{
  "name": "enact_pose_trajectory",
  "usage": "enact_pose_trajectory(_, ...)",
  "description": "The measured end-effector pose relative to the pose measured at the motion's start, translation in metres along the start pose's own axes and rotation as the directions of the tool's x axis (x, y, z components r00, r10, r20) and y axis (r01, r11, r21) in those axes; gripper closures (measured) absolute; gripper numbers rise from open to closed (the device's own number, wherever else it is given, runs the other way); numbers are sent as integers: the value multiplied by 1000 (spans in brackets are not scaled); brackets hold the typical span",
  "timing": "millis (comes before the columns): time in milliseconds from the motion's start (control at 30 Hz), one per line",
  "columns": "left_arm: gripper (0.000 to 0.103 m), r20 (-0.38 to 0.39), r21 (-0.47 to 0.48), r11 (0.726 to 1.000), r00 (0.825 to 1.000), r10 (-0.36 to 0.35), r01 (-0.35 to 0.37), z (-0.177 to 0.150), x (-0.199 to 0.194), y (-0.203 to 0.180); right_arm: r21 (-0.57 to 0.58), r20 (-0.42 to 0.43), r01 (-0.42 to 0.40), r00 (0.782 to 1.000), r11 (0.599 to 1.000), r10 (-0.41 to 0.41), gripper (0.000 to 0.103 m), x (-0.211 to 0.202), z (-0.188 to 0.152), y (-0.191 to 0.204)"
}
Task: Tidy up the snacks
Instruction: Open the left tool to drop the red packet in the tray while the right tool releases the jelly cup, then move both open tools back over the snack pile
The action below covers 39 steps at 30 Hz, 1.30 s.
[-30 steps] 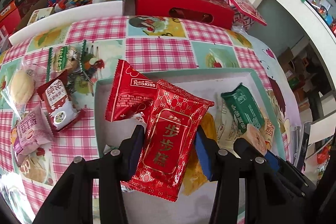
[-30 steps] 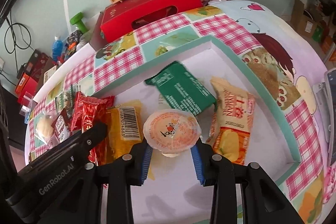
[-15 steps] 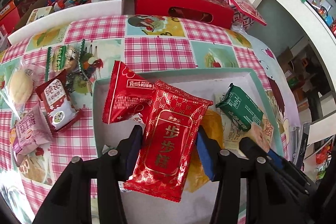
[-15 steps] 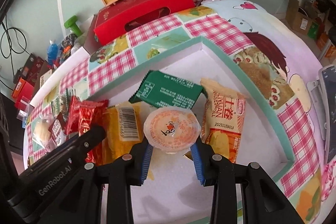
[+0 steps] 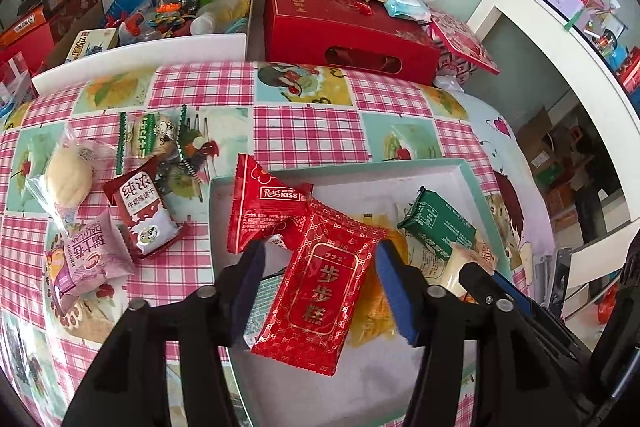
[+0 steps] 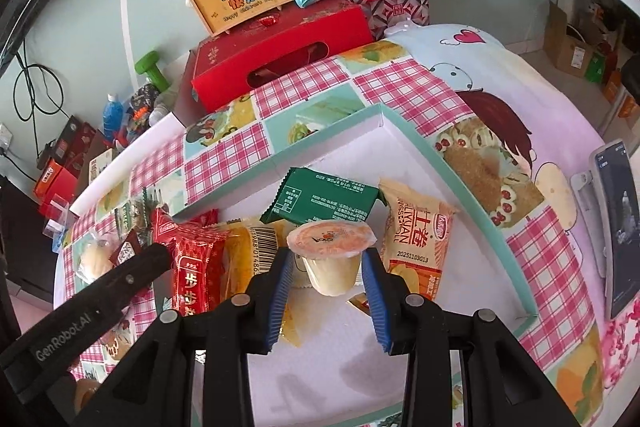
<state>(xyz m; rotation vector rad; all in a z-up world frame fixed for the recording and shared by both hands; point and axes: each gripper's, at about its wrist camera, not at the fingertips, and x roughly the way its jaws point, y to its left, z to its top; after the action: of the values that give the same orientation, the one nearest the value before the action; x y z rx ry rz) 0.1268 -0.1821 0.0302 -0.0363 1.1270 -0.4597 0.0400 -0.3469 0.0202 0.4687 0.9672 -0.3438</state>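
A white tray with a teal rim (image 5: 400, 167) holds several snack packets. My left gripper (image 5: 318, 251) hangs over it, its jaws opening. The red packet with gold print (image 5: 320, 291) lies between them, clear of the pads. A red Kiss packet (image 5: 264, 203) leans on the tray's left wall, and a green packet (image 5: 440, 227) lies further right. My right gripper (image 6: 328, 257) is shut on an orange-lidded jelly cup (image 6: 330, 263), held above the tray floor (image 6: 360, 367). Behind the cup lie the green packet (image 6: 320, 199), a yellow packet (image 6: 240, 259) and an orange-and-cream packet (image 6: 416, 239).
On the checked cloth left of the tray lie a wrapped bun (image 5: 68, 179), a brown milk-biscuit packet (image 5: 144, 211), a pink packet (image 5: 88, 259) and a green-edged packet (image 5: 152, 135). A red gift box (image 5: 348, 31) stands at the back. A phone (image 6: 616, 227) stands right of the tray.
The left jaws have widened and let go of the red gold-print packet, and that gripper has risen. The right gripper has risen with the jelly cup, whose side now shows.
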Motion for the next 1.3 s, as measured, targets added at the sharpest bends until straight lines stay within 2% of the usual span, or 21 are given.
enact_pose_trajectory(67, 40, -6, -4, 1000, 1000, 5, -5, 0, 1, 1, 3, -2, -1, 1000, 1000, 1, 60, 0, 0, -1)
enact_pose_trajectory(133, 39, -13, -9, 1000, 1000, 12, -12, -1, 3, 2, 8, 2, 0, 1000, 1000, 0, 39, 1, 0, -3)
enact_pose_trajectory(400, 37, -31, -19, 999, 999, 34, -35, -2, 8, 4, 6, 1, 28, 1000, 1000, -28, 32, 4, 1, -6)
enact_pose_trajectory(467, 29, -36, -19, 999, 999, 40, -41, -3, 10, 4, 3, 0, 32, 999, 999, -32, 28, 5, 0, -6)
enact_pose_trajectory(500, 21, -37, -20, 999, 998, 43, -43, -3, 10, 5, 2, 0, 35, 999, 999, -35, 25, 5, 0, -6)
enact_pose_trajectory(667, 15, -37, -20, 997, 997, 73, -73, -3, 12, 7, 7, 4, 48, 999, 999, -48, 14, 7, 0, -9)
enact_pose_trajectory(733, 6, -27, -27, 994, 994, 104, -104, -3, 12, 10, 17, 3, 62, 998, 998, -63, 5, 8, 0, -12)
enact_pose_trajectory(767, 4, -23, -28, 993, 993, 117, -118, -3, 13, 11, 26, 3, 72, 997, 997, -72, 1, 9, 0, -14)
enact_pose_trajectory(933, 3, -27, -42, 992, 992, 121, -122, -3, 15, 16, 85, 1, 56, 998, 995, -57, 0, 10, 1, -28)
enact_pose_trajectory(1300, 3, -33, -56, 991, 992, 119, -121, -8, 11, 22, 76, -7, 58, 998, 995, -57, 0, 12, 1, -25)
